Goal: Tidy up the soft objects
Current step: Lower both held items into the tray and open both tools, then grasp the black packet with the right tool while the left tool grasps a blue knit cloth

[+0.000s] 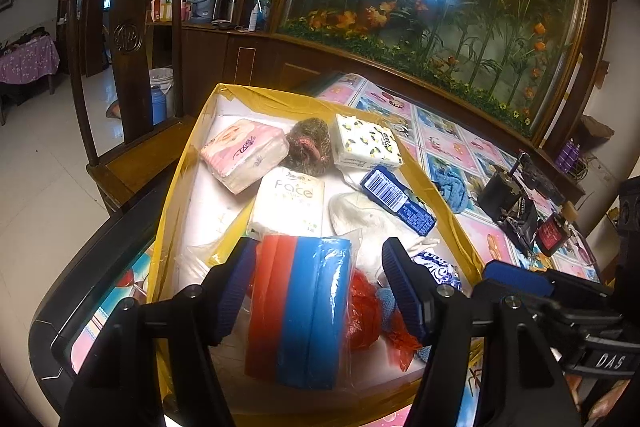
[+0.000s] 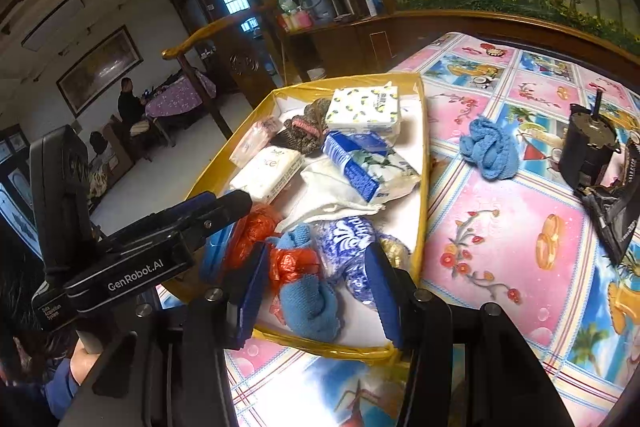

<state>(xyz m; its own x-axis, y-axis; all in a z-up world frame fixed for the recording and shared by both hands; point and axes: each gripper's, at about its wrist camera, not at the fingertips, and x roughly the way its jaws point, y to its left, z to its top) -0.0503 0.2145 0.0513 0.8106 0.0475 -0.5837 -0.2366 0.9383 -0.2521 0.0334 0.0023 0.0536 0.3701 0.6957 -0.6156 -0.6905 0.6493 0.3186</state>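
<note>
pink-and-blue patterned table (image 2: 500,227) carries a crumpled blue knitted cloth (image 2: 488,147), light and limp, best pinched at its bunched middle; both grippers' fingers (image 2: 248,291) stand open, holding nothing.

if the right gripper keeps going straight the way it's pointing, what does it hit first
Probably the blue knitted cloth lying in the yellow-edged box, directly between the open right gripper pads; depth is hard to judge.

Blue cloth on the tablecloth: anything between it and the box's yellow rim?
Nothing. In the right wrist view only bare patterned tablecloth separates the blue cloth from the box.
</note>
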